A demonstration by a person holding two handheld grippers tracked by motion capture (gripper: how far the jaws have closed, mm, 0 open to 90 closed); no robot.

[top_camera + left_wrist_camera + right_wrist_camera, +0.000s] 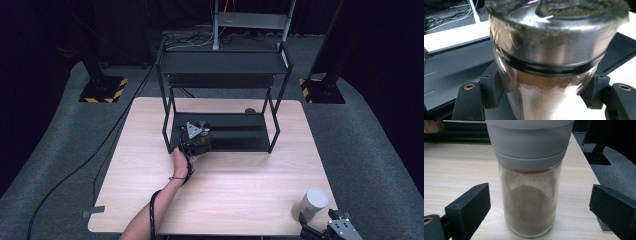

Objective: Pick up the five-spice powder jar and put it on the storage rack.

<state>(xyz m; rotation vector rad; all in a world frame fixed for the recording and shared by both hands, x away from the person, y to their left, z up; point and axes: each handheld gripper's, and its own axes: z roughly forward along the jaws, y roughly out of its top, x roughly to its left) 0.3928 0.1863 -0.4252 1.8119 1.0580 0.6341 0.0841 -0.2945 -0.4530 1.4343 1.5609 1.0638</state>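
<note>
Jar (pixel 549 75), glass with steel lid, brown powder inside: rigid, smooth, breakable, moderately heavy; held low on the rack's (pixel 235 142) bottom shelf, clamped below the lid by the left gripper (pixel 196 136); right gripper (pixel 534 212) spread open around a grey-capped shaker (pixel 530 195), untouched.

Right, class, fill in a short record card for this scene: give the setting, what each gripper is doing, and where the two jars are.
setting: wooden table with a black two-tier rack at its far side
left gripper: shut on the steel-lidded jar of brown powder, at the rack's lower shelf
right gripper: open, jaws either side of the grey-lidded jar, not touching
grey-lidded jar: upright near the table's near right corner
</note>
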